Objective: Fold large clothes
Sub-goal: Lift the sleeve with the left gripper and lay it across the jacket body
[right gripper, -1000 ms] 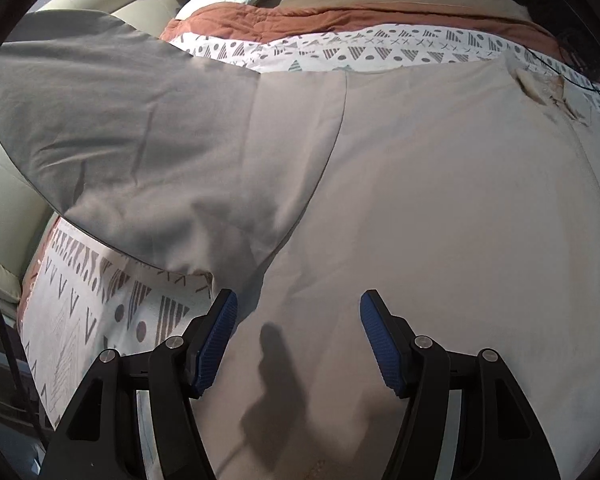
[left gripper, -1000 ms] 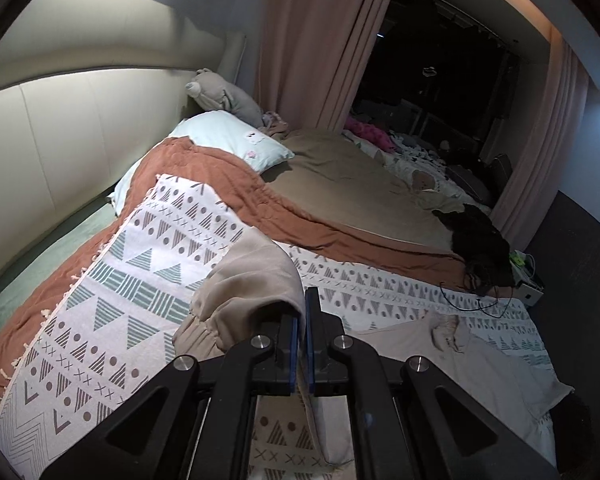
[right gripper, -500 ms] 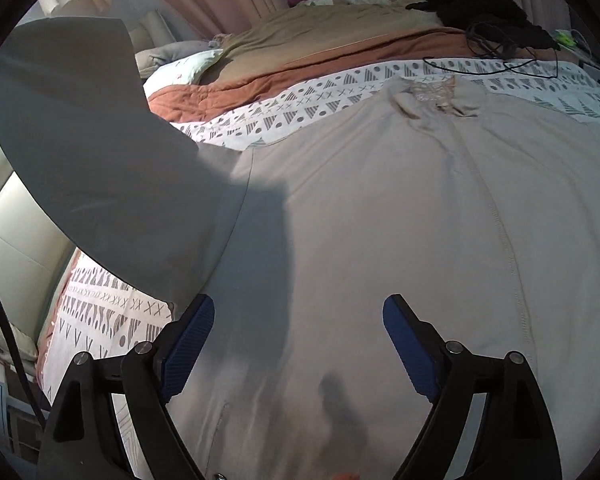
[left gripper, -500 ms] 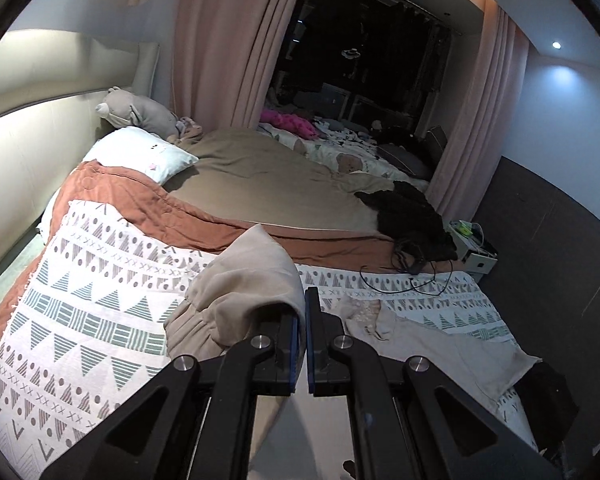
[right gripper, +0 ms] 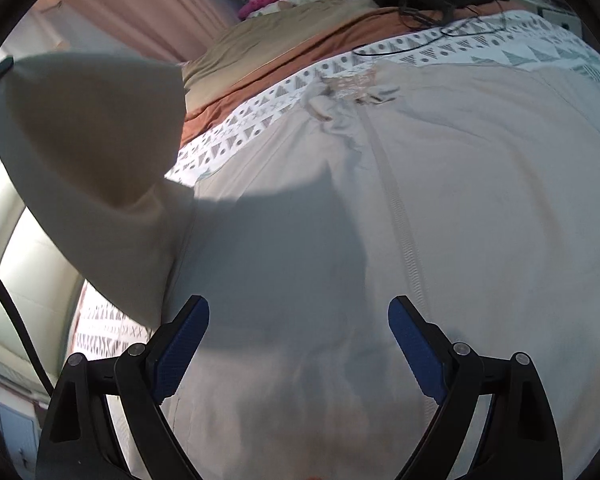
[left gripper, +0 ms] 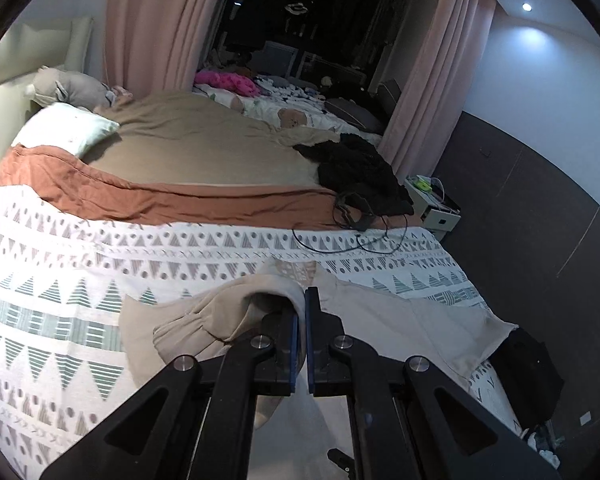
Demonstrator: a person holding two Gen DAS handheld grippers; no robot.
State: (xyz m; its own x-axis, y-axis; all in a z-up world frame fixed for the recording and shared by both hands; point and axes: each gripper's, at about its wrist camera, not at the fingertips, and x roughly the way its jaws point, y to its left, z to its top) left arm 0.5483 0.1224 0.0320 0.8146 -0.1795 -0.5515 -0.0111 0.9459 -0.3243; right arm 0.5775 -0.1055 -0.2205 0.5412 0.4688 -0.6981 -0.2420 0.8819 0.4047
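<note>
Blue-padded fingers of the left gripper (left gripper: 302, 300) are pressed together on a fold of the beige garment (right gripper: 480, 200), a gathered sleeve end (left gripper: 204, 320) bunching up and draping over the left finger. In the right wrist view that lifted sleeve (right gripper: 96, 152) hangs in the air at the upper left and casts a wide shadow across the cloth below.

Right gripper (right gripper: 299, 320) hovers over the garment's body with its jaws standing wide apart; they have just been opening, and nothing is caught between them, only flat cloth beneath. A long zipper seam (right gripper: 400, 216) runs up the garment's middle to a crumpled neckline (right gripper: 348, 88).

The garment lies spread across the near end of the bed, on a white blanket with grey and green triangle patterns (left gripper: 60, 292). Beyond the blanket comes a rust-coloured cover (left gripper: 140, 196), then a tan duvet (left gripper: 204, 148). A white pillow (left gripper: 64, 128) sits toward the bed's far left corner by the headboard. A heap of black clothing (left gripper: 360, 176) and a thin black cable (left gripper: 340, 240) lie toward the bed's right edge. Pink curtains (left gripper: 156, 24) hang behind the bed.
</note>
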